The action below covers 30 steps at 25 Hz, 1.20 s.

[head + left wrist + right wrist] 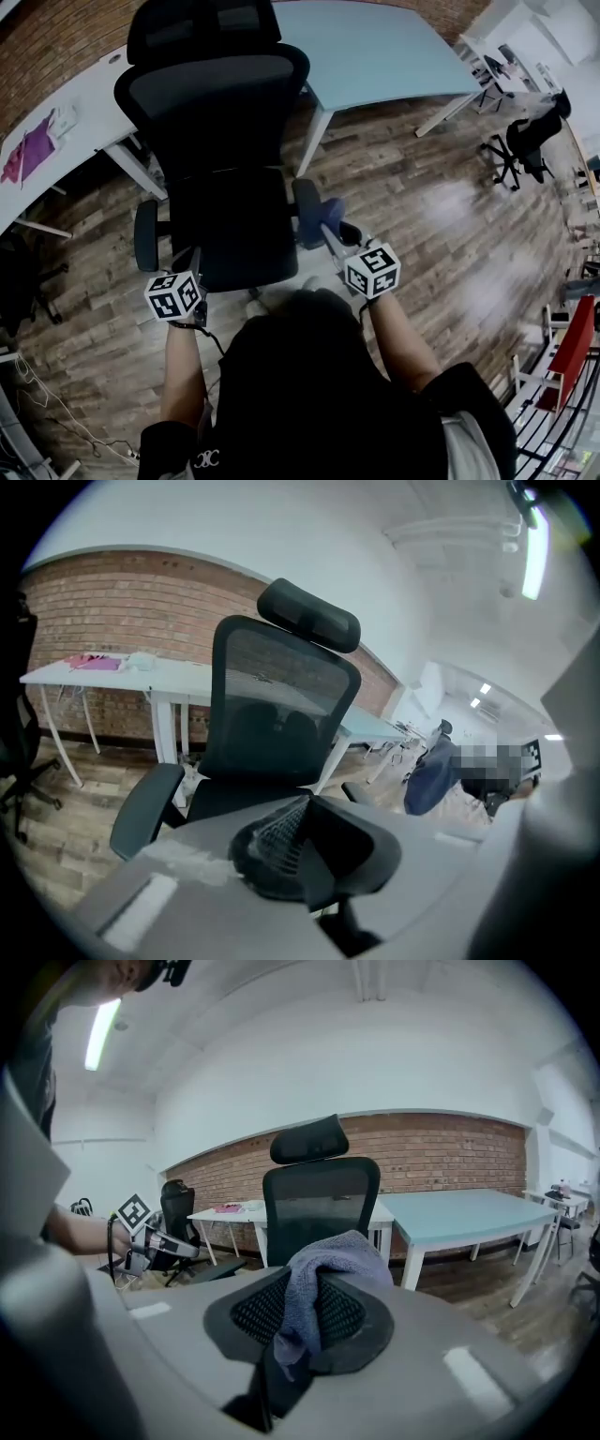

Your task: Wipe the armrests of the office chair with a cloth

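Plank wood floor (422,216) below a brick wall (431,1152). Two desks: a white desk (75,141) and a pale-blue desk (384,52). One black mesh office chair (220,141) with two black armrests (146,234). The right gripper (314,1312) clamps one grey-blue cloth (323,1265) at the head view's right-side armrest (307,199), perhaps touching it. The left gripper (300,832) is closed on nothing.

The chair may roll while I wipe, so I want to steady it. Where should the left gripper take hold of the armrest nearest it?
Probably the pad of that armrest, near its front end, coming from above with the jaws across its narrow width: it is long, slim and lies roughly level. The left gripper is shut on nothing, so open it first.
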{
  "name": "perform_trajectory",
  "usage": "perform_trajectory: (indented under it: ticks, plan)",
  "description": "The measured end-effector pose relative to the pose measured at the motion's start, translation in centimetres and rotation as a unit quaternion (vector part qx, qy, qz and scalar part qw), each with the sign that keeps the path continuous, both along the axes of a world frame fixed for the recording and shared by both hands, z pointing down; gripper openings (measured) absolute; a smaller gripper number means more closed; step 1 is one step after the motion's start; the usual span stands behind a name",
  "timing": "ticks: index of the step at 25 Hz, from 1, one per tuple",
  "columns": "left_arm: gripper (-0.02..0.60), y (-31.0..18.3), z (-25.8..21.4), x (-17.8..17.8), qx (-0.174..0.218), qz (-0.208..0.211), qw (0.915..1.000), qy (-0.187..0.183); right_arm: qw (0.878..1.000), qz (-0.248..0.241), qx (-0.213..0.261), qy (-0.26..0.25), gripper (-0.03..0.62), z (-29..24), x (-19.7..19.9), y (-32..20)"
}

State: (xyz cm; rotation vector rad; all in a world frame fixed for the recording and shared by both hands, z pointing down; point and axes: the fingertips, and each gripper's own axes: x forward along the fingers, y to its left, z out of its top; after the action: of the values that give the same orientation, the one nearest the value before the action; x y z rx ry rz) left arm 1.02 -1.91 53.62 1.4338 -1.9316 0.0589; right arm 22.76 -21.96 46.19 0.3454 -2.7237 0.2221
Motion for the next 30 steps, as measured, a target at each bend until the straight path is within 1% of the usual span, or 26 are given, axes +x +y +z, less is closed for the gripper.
perform_trajectory:
  ticks: [2, 7, 10, 12, 15, 19, 25, 28, 30]
  plan:
    - [0.006, 1.1, 0.3, 0.7, 0.001, -0.004, 1.0, 0.008, 1.0, -0.005, 0.002, 0.005, 0.069, 0.3, 0.7, 1.5]
    - [0.006, 2.8, -0.6, 2.3, 0.013, -0.015, 0.9998, 0.001, 1.0, -0.014, 0.012, 0.0, 0.069, -0.4, 1.8, 3.1]
    - [0.006, 3.0, -1.5, 3.6, 0.021, -0.016, 0.9996, -0.006, 0.999, -0.027, 0.033, -0.01, 0.069, -2.0, 2.6, 4.0]
    - [0.006, 2.8, -1.8, 5.2, 0.022, -0.012, 0.9996, -0.01, 0.998, -0.037, 0.048, -0.017, 0.069, -2.9, 3.7, 4.8]
    - [0.006, 2.5, -2.5, 9.5, 0.023, 0.004, 0.9996, -0.018, 0.997, -0.05, 0.062, -0.023, 0.069, -3.6, 7.2, 6.3]
    - [0.006, 3.1, -2.9, 16.9, 0.023, 0.028, 0.9988, -0.033, 0.997, -0.048, 0.051, -0.028, 0.069, -2.7, 14.2, 8.1]
    - [0.006, 8.0, -2.2, 26.7, 0.006, 0.012, 0.9991, -0.039, 0.997, -0.065, 0.029, -0.03, 0.069, -0.5, 24.2, 11.7]
    - [0.006, 11.2, -1.6, 30.5, -0.009, -0.004, 0.9994, -0.035, 0.997, -0.067, 0.012, -0.037, 0.069, -0.1, 27.9, 13.3]
    - [0.006, 13.1, -1.7, 32.4, -0.015, -0.011, 0.9993, -0.032, 0.996, -0.072, 0.008, -0.042, 0.069, -0.2, 29.5, 14.7]
